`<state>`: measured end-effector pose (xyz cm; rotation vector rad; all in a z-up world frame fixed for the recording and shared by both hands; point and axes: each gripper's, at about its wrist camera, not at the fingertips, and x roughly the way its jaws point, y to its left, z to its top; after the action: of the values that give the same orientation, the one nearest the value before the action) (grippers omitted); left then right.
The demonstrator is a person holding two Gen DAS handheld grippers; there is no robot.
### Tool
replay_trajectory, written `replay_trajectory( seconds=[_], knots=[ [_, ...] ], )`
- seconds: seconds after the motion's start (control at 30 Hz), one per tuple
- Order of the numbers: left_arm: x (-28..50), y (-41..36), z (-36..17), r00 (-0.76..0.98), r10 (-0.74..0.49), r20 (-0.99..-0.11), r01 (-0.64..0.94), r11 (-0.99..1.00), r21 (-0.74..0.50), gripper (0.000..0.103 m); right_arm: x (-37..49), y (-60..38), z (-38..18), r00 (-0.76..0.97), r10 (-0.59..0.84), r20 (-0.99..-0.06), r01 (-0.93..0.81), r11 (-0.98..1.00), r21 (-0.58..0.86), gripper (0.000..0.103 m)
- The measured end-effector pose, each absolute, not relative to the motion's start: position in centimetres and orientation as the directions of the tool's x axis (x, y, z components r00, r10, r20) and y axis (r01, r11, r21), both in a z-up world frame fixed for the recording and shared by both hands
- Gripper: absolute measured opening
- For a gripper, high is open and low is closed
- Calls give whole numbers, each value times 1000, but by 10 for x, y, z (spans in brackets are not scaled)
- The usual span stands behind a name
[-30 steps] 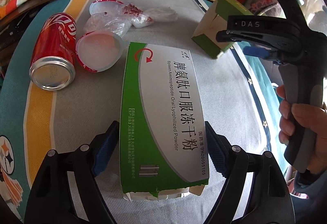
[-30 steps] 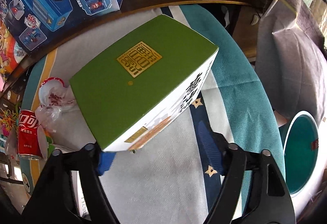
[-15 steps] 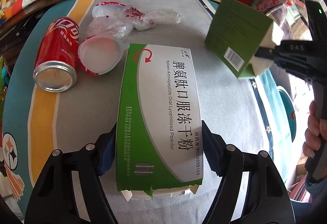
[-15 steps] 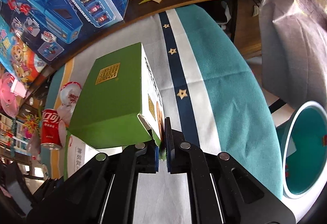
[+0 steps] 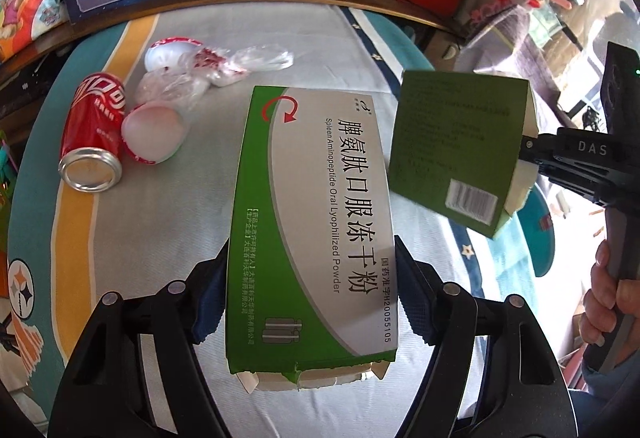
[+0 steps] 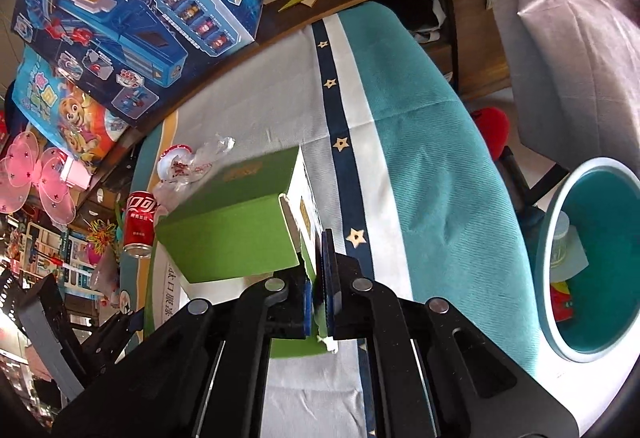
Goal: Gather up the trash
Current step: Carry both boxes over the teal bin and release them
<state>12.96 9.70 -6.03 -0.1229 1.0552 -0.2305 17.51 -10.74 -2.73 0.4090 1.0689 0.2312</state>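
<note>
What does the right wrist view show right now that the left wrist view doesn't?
Only the right wrist view shows inside the teal bin, with trash already in it, and the right tongs pinching the dark green box by a flap. Only the left view shows the left tongs shut on the medicine box. Both show the red can, plastic wrappers and striped cloth.

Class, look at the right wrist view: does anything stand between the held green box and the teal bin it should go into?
Nothing visible does. The green box, pinched by the right gripper, has only bare tablecloth between it and the teal bin.
</note>
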Motion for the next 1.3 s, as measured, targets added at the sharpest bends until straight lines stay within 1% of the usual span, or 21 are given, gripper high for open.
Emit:
replay_trajectory(
  seconds=[0.3,0.57,0.77,0.97,1.17,1.3],
  knots=[
    [121,61,-51,464,-254,-849,189,964,-186,73,151,-153,-16,503,390,-771,43,880,473,5],
    [119,16,-34,472,-254,-845,276,952,-132,74,132,-206,-7,550,394,-736,93,847,523,5],
    [120,-34,-20,467,-288,-836,369,923,-112,74,109,-260,3,611,357,-707,147,826,544,5],
    [121,-99,-12,436,-327,-838,480,873,-91,74,81,-323,4,662,293,-689,226,799,557,5],
    [122,-157,-18,394,-331,-858,565,823,-58,74,53,-384,-5,686,229,-690,319,758,569,5],
    [123,-188,-27,353,-335,-874,599,798,-64,74,41,-411,-13,681,201,-704,367,739,565,5]
  ],
)
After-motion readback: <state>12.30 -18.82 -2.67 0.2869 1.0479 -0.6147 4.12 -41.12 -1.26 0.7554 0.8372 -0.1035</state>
